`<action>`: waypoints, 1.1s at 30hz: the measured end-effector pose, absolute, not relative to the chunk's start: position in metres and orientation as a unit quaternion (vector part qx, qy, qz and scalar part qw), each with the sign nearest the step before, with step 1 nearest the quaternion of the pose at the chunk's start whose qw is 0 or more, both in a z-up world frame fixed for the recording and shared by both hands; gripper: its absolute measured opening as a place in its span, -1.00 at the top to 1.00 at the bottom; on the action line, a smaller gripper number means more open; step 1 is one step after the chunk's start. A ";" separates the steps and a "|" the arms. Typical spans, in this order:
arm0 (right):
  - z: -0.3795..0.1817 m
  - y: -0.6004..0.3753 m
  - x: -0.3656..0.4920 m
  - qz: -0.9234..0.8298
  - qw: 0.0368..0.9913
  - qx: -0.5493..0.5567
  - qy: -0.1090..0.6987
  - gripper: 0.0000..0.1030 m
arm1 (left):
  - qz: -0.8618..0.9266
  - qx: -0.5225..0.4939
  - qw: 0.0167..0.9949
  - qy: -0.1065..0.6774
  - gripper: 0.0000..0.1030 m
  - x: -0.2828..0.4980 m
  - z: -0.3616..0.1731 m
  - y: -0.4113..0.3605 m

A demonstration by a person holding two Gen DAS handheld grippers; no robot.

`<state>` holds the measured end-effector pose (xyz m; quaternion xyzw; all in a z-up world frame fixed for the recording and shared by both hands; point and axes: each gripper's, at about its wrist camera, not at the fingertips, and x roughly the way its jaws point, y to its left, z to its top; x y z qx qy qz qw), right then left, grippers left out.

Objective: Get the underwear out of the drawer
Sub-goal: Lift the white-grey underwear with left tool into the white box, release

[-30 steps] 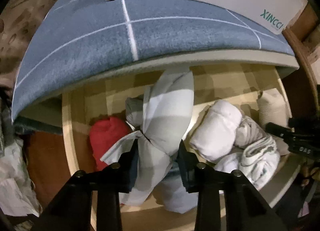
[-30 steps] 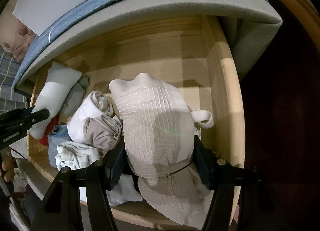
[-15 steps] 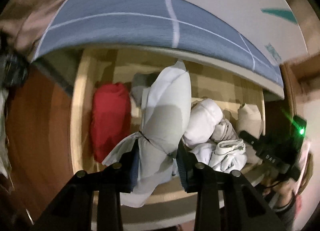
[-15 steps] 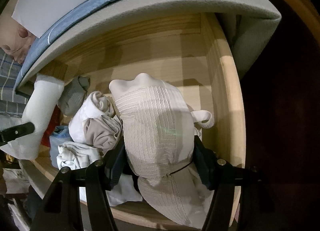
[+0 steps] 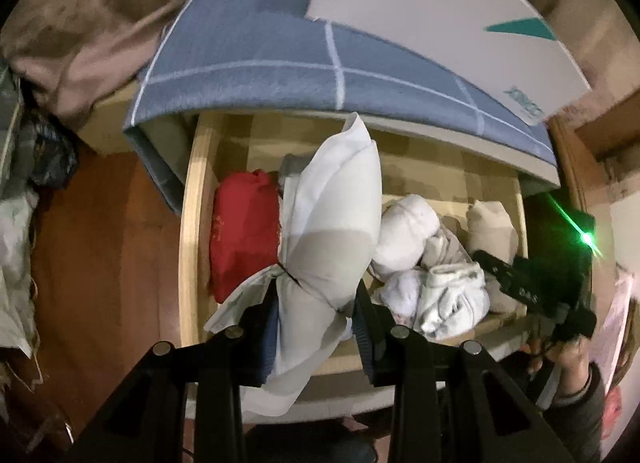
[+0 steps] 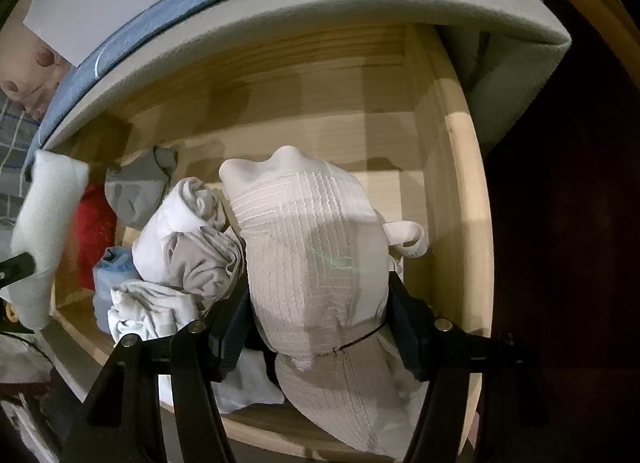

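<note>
An open wooden drawer (image 5: 191, 199) holds several rolled pieces of underwear. My left gripper (image 5: 316, 303) is shut on a pale grey-and-white rolled piece (image 5: 332, 219), which hangs above the drawer's front left part. That same piece (image 6: 44, 223) shows at the left edge of the right wrist view. My right gripper (image 6: 318, 303) is shut on a cream ribbed rolled piece (image 6: 312, 247) at the right end of the drawer (image 6: 460, 191). In the left wrist view the right gripper's body (image 5: 532, 283) sits at the drawer's right end, a hand below it.
A red roll (image 5: 244, 231), white rolls (image 5: 404, 235) and a light blue piece (image 6: 110, 267) lie in the drawer. A blue checked mattress (image 5: 280, 71) with a white box (image 5: 432, 19) on it overhangs the drawer's back. Brown wooden floor (image 5: 100, 263) lies left of the drawer.
My left gripper has risen and pulled back with the grey-and-white roll, so more of the drawer and floor shows. The right gripper has kept still on the cream roll.
</note>
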<state>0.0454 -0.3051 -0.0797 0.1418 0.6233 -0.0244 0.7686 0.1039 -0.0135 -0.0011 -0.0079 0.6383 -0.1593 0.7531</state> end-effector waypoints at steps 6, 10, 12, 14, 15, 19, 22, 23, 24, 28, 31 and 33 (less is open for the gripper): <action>-0.080 -0.300 0.047 -0.025 0.769 0.132 0.624 -0.16 | -0.180 0.015 0.781 0.598 0.36 0.088 0.035 -0.020; -0.080 -0.298 0.047 -0.025 0.769 0.131 0.625 -0.15 | -0.189 0.021 0.812 0.552 0.36 0.083 0.068 -0.025; -0.080 -0.298 0.047 -0.025 0.770 0.131 0.624 -0.15 | -0.198 0.018 0.828 0.524 0.36 0.083 0.088 -0.028; -0.080 -0.297 0.047 -0.025 0.770 0.126 0.624 -0.15 | -0.204 0.021 0.847 0.491 0.36 0.087 0.113 -0.032; -0.080 -0.297 0.046 -0.025 0.771 0.124 0.625 -0.15 | -0.205 0.024 0.851 0.483 0.36 0.089 0.121 -0.034; -0.079 -0.293 0.047 -0.027 0.771 0.115 0.626 -0.15 | -0.213 0.034 0.872 0.439 0.36 0.108 0.164 -0.047; -0.079 -0.293 0.047 -0.028 0.770 0.117 0.626 -0.15 | -0.223 0.034 0.887 0.402 0.36 0.129 0.194 -0.059; -0.079 -0.293 0.046 -0.029 0.770 0.118 0.627 -0.15 | -0.228 0.034 0.892 0.389 0.35 0.140 0.204 -0.066; -0.080 -0.293 0.046 -0.030 0.769 0.118 0.627 -0.15 | -0.227 0.036 0.897 0.379 0.36 0.149 0.211 -0.071; -0.079 -0.290 0.047 -0.032 0.770 0.111 0.627 -0.15 | -0.221 0.046 0.905 0.362 0.35 0.187 0.224 -0.092; -0.079 -0.290 0.047 -0.032 0.771 0.106 0.627 -0.15 | -0.220 0.035 0.902 0.369 0.35 0.218 0.221 -0.105; -0.080 -0.291 0.047 -0.030 0.771 0.110 0.627 -0.15 | -0.213 0.032 0.902 0.373 0.35 0.233 0.213 -0.112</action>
